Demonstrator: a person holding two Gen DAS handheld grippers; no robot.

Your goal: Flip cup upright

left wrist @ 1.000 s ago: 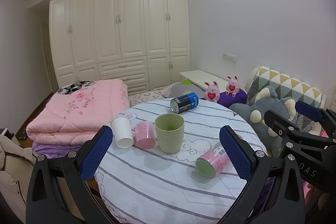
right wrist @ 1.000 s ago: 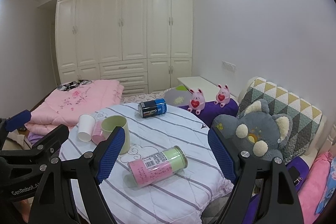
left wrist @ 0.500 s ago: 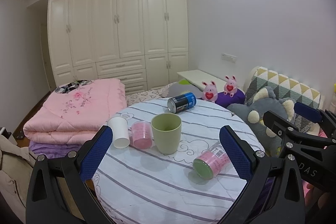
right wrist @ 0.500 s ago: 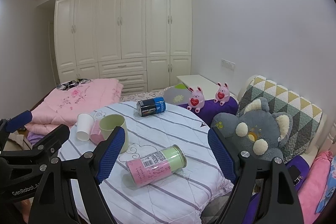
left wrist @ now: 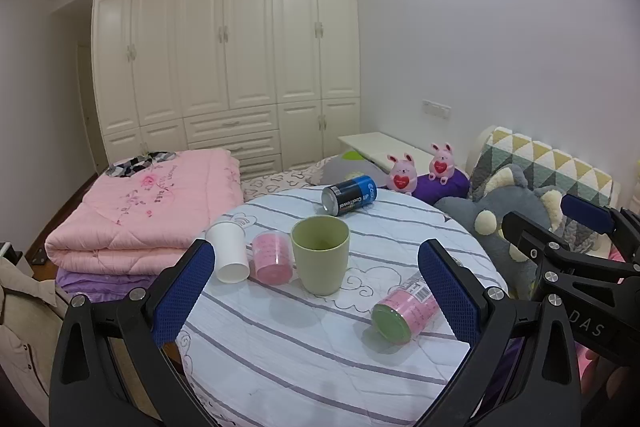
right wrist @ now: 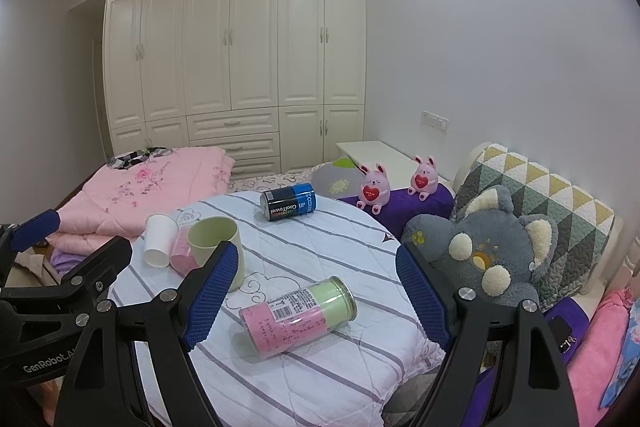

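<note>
A round table with a striped white cloth (left wrist: 304, 363) carries several cups. A white paper cup (left wrist: 229, 251) and a pink cup (left wrist: 272, 257) stand upside down at the left. A green cup (left wrist: 321, 254) stands upright beside them; it also shows in the right wrist view (right wrist: 218, 245). A pink and green tumbler (right wrist: 298, 315) lies on its side; it also shows in the left wrist view (left wrist: 404, 309). My left gripper (left wrist: 316, 297) is open above the table's near side. My right gripper (right wrist: 316, 301) is open, with the tumbler seen between its fingers.
A dark blue can (left wrist: 349, 194) lies on its side at the table's far edge. A folded pink quilt (left wrist: 148, 211) lies to the left. A grey plush toy (right wrist: 484, 251), two pink plush rabbits (right wrist: 372, 189) and a patterned cushion (right wrist: 552, 195) are to the right.
Both views have shifted slightly; the table and cups sit a little lower and closer. Both grippers stay open. No object on the table has moved.
</note>
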